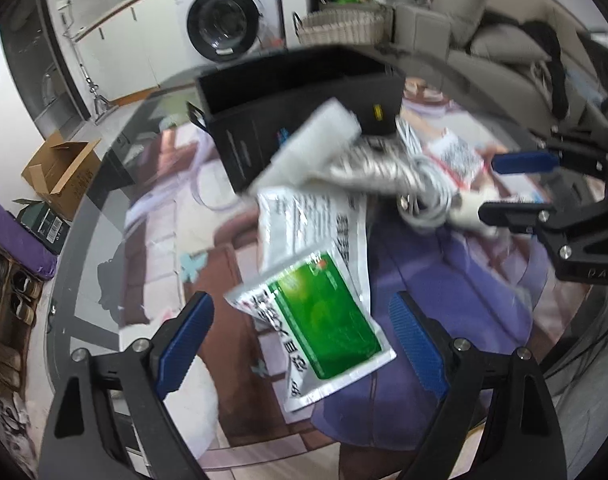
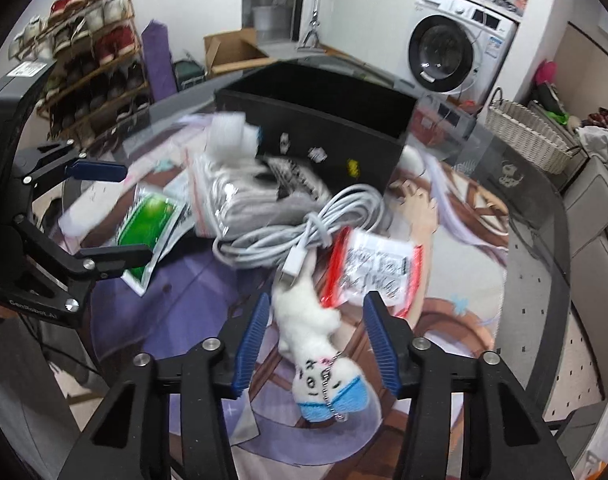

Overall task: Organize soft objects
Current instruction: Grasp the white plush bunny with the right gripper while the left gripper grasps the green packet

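A pile of soft items lies on a printed mat on a round glass table. My left gripper [image 1: 304,340] is open around a green and white pouch [image 1: 324,332], also seen in the right wrist view [image 2: 144,224]. My right gripper [image 2: 316,348] is open around a white plush toy with a blue bow [image 2: 316,356]. Beyond lie a coiled white cable [image 2: 296,224], a red-edged zip bag [image 2: 376,268], a clear bag of grey fabric [image 2: 224,196] and a white roll [image 1: 320,136]. An open black box [image 2: 316,120] stands behind them.
A washing machine [image 1: 224,20] and white cabinets stand beyond the table. A wicker basket [image 2: 524,136] and grey sofa sit to one side, a shoe rack [image 2: 88,56] and a cardboard box [image 1: 60,172] to the other. The right gripper also shows in the left wrist view [image 1: 516,188].
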`<move>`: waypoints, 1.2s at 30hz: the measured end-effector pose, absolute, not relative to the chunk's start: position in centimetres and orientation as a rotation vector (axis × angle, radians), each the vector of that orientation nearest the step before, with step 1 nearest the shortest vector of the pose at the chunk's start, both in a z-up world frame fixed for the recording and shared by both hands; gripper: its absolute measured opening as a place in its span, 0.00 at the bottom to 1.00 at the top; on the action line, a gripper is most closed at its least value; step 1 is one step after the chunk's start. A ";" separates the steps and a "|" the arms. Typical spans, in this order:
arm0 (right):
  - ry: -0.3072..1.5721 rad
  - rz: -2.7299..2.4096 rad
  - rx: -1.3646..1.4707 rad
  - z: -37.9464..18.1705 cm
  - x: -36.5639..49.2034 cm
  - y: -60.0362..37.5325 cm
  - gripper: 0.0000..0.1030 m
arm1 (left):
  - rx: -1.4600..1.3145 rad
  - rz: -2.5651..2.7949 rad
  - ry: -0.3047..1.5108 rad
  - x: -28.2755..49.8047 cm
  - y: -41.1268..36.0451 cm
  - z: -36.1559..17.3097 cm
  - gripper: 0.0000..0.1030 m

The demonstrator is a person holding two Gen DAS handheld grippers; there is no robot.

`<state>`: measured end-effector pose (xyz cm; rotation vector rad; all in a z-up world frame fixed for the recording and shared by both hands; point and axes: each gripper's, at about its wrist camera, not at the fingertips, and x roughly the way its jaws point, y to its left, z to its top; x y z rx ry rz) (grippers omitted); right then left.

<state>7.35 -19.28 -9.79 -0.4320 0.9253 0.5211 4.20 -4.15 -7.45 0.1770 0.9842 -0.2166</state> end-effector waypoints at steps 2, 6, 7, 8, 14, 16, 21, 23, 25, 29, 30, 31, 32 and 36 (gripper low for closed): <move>0.944 0.526 -0.448 -10.3 7.2 -19.1 0.48 | 0.196 -0.211 0.998 4.3 -4.4 -7.8 0.87; 0.982 0.557 -0.462 -11.3 7.3 -18.8 0.47 | 0.215 -0.199 1.015 4.5 -4.3 -8.4 0.87; 0.994 0.578 -0.461 -11.4 7.1 -18.7 0.47 | 0.218 -0.200 1.017 4.5 -4.1 -8.5 0.87; 1.000 0.591 -0.461 -11.4 6.8 -18.5 0.47 | 0.217 -0.201 1.021 4.5 -3.8 -8.6 0.87; 1.018 0.644 -0.470 -11.1 5.6 -17.8 0.47 | 0.201 -0.206 1.057 3.6 -2.3 -8.8 0.85; 1.024 0.613 -0.484 -11.6 5.9 -17.8 0.47 | 0.187 -0.225 1.072 3.2 -2.2 -9.0 0.85; 1.043 0.608 -0.499 -12.3 6.0 -17.4 0.47 | 0.184 -0.222 1.042 2.8 -1.9 -8.0 0.87; 1.041 0.606 -0.499 -12.2 6.0 -17.3 0.47 | 0.150 -0.216 1.078 2.7 -1.3 -8.3 0.88; 1.033 0.603 -0.512 -12.1 6.0 -17.0 0.47 | 0.120 -0.196 1.123 3.0 -0.8 -9.0 0.89; 1.029 0.603 -0.526 -12.4 5.9 -16.8 0.47 | 0.092 -0.172 1.154 4.5 -1.0 -9.5 0.94; 1.029 0.601 -0.525 -12.4 5.9 -16.9 0.47 | 0.092 -0.174 1.157 4.7 -1.1 -9.5 0.94; 1.029 0.602 -0.520 -12.4 5.9 -17.0 0.47 | 0.097 -0.175 1.157 4.9 -1.2 -9.5 0.94; 1.030 0.602 -0.516 -12.4 5.9 -17.1 0.47 | 0.102 -0.173 1.161 5.0 -1.3 -9.5 0.94; 1.027 0.600 -0.519 -12.4 5.7 -17.3 0.47 | 0.123 -0.155 1.174 3.8 -0.8 -9.5 0.95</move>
